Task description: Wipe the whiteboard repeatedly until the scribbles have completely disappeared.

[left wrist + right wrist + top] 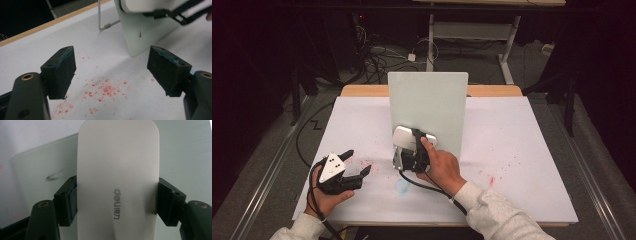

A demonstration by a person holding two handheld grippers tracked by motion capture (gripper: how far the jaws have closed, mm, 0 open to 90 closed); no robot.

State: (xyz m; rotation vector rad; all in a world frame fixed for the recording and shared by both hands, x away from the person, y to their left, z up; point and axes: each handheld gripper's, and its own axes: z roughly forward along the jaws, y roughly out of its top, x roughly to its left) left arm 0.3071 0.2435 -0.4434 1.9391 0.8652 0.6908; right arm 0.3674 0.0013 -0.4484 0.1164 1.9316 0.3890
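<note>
A pale green-white board (427,100) stands upright on a wire stand in the middle of the table. A white oblong eraser (404,137) with grey lettering is pressed flat against the board's lower left part. My right gripper (410,146) is shut on it, one jaw on each long side. In the right gripper view the eraser (117,170) runs up between the pads of my right gripper (117,203), with the board (35,170) and a small dark stroke behind it. My left gripper (357,162) rests low at the table's left and stands open (112,72) with nothing between its jaws.
The white table sheet (512,150) carries red specks (105,88) under the left gripper and at the right, plus a faint blue smudge (402,186). The board's wire stand (107,25) juts out behind it. A wooden edge (362,90) bounds the far side.
</note>
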